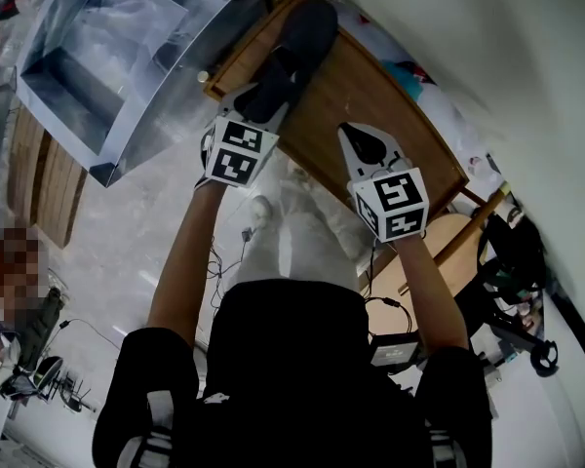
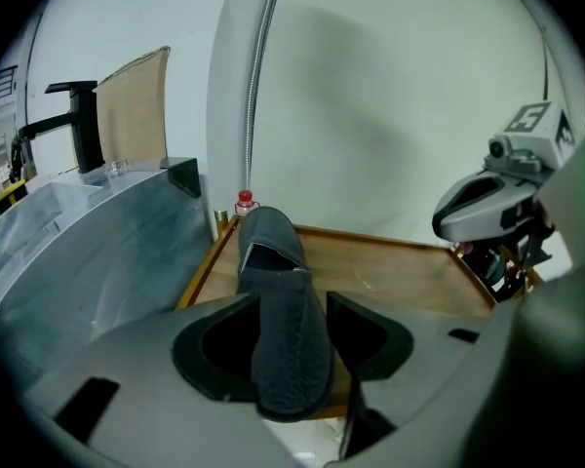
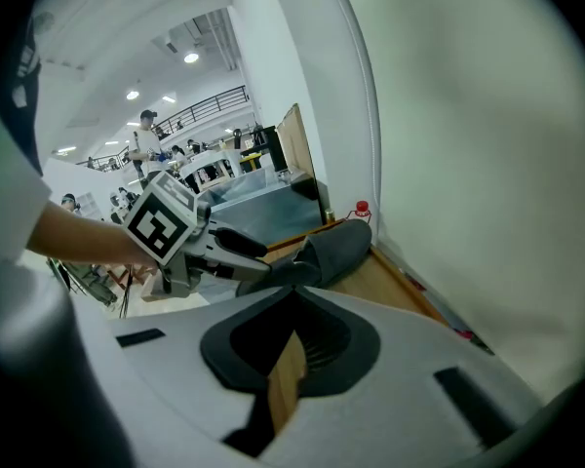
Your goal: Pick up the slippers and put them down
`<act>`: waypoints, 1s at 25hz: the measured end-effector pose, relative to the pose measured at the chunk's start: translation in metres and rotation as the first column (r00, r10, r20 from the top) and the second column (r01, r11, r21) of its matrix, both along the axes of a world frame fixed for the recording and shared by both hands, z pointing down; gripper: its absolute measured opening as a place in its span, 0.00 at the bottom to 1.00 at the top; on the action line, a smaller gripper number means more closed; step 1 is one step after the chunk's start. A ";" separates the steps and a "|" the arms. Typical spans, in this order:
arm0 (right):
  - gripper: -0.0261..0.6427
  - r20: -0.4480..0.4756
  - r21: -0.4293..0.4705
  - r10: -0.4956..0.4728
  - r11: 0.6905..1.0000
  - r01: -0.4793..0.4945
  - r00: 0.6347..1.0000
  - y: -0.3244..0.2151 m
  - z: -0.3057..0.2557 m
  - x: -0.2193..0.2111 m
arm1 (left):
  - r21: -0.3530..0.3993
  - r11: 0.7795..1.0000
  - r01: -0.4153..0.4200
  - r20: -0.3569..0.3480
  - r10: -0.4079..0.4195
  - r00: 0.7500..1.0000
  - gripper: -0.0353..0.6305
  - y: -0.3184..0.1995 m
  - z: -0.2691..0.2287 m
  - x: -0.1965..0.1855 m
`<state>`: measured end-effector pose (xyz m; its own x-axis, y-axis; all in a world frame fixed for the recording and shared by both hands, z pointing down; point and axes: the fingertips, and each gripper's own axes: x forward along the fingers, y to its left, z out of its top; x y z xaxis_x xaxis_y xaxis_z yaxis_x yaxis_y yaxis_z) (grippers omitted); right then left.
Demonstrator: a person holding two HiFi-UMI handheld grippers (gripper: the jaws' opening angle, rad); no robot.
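Lying: slipper [image 1: 292,52] | surface: wooden table [image 1: 375,96] | beside: white wall [image 1: 487,47]

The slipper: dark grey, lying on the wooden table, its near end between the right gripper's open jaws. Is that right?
Wrong gripper. The slipper lies on the wooden table with its near end between the open jaws of the left gripper, as the left gripper view shows. The right gripper is empty, jaws together.

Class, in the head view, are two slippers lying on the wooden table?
No, only one dark slipper shows on the wooden table, near its far left corner.
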<state>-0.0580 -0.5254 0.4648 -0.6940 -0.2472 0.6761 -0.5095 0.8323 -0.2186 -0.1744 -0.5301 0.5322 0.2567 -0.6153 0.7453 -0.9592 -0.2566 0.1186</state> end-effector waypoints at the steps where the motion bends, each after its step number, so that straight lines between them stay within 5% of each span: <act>1: 0.04 0.000 -0.003 0.001 1.000 -0.001 1.000 -0.001 0.002 0.001 | -0.006 1.000 -0.004 0.004 0.004 1.000 0.34 -0.001 0.003 0.000; 25: 0.04 -0.010 -0.029 -0.004 1.000 0.004 1.000 -0.011 0.030 0.008 | -0.055 0.998 -0.008 0.086 0.013 0.996 0.36 -0.020 0.045 0.004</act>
